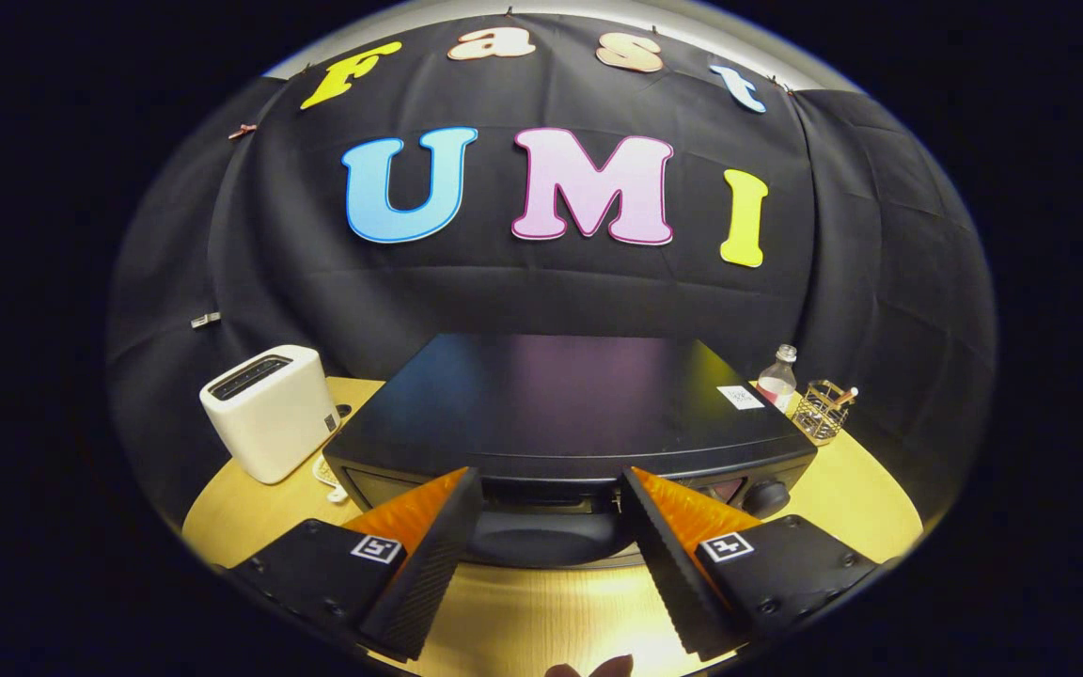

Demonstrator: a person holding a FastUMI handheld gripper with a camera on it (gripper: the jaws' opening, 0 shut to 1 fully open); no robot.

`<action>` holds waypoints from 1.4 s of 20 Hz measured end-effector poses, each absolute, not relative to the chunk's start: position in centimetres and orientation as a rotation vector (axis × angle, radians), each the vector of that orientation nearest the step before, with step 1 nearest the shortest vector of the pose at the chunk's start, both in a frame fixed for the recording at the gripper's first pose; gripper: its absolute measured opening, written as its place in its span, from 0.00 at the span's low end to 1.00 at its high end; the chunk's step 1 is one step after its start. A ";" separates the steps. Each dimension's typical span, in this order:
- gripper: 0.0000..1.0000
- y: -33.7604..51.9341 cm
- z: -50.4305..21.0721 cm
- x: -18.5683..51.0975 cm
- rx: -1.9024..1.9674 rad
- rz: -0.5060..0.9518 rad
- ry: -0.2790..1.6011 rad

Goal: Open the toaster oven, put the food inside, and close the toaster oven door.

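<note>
**benchrat:** So where's the toaster oven (560, 404) sitting? Looks like a big black box to me.

**crumbtray:** Yep, black box, dead centre on the round wooden table (866, 508), right in front of the gripper (551, 489). The view looks down on its flat top, which has a small white sticker (740, 397) near the back right corner. The front face is mostly cut off by the angle, but there's a dark knob (767, 496) at its right end. The door looks closed as far as the view lets anyone tell, though the lower front is hard to read.

**benchrat:** And the gripper, is it grabbing anything?

**crumbtray:** Nope. The fingers are spread wide with nothing between them, and the tips sit just at the oven's upper front edge, one on each side of the middle. Can't tell if they're actually touching it.

**benchrat:** What else is on the table?

**crumbtray:** A white slot toaster (269, 409) stands just left of the oven, close to its corner. Behind the oven's right side there's a small clear bottle (777, 378) and beside that a wire holder (822, 411) with a stick-like thing poking out. Behind everything hangs the black cloth wall (250, 282). At the near edge of the table, below the fingers, a little dark reddish thing (588, 669) peeks in, too cut off to identify.
</note>
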State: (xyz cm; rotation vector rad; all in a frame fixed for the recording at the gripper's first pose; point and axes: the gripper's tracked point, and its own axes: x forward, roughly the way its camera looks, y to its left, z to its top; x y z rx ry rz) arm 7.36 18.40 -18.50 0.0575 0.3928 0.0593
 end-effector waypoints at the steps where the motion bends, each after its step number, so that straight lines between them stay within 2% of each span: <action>1: 0.99 18.4 -18.5 7.0 0.065 0.060 0.396; 9: 0.99 18.6 -19.1 3.1 0.084 0.079 0.412; 28: 0.98 18.6 -26.0 -5.5 -0.007 0.126 0.652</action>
